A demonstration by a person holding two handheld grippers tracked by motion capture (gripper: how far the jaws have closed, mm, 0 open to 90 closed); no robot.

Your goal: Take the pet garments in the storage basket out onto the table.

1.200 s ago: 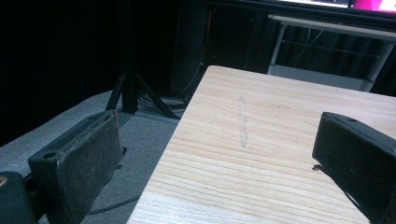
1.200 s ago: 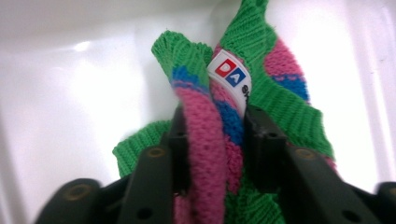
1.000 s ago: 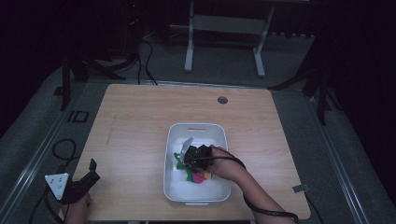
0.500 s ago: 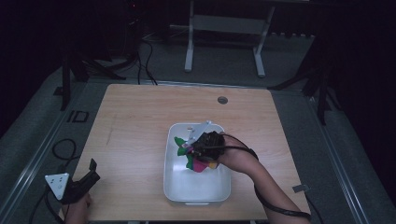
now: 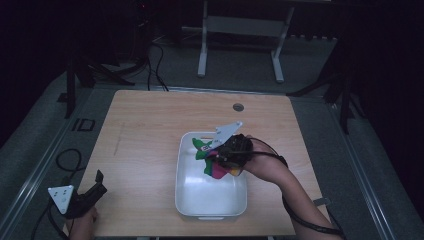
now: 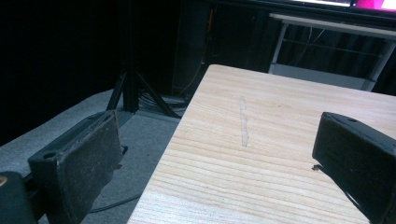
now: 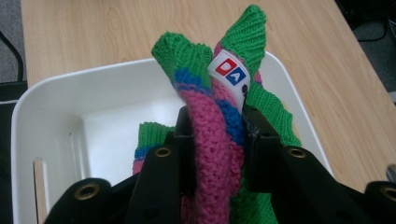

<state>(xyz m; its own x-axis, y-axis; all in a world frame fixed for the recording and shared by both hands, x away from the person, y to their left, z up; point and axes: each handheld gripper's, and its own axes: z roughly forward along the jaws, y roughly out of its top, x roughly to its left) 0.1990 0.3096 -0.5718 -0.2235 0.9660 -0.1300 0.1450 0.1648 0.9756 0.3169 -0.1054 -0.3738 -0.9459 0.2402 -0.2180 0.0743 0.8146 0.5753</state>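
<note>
Right gripper (image 7: pixel 217 140) clamped on knitted cloth (image 7: pixel 212 140), held over white tub (image 5: pixel 200 200) by desk's near edge; left gripper (image 6: pixel 219 154) jaws apart at desk's near left corner

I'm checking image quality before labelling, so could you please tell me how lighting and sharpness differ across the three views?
High view: dim, with dark surroundings and the light wooden table moderately lit. Left gripper view: near black jaws soft, background black. Right gripper view: brightest, with the pink, green and blue knitted cloth sharp above the white plastic tub.
</note>
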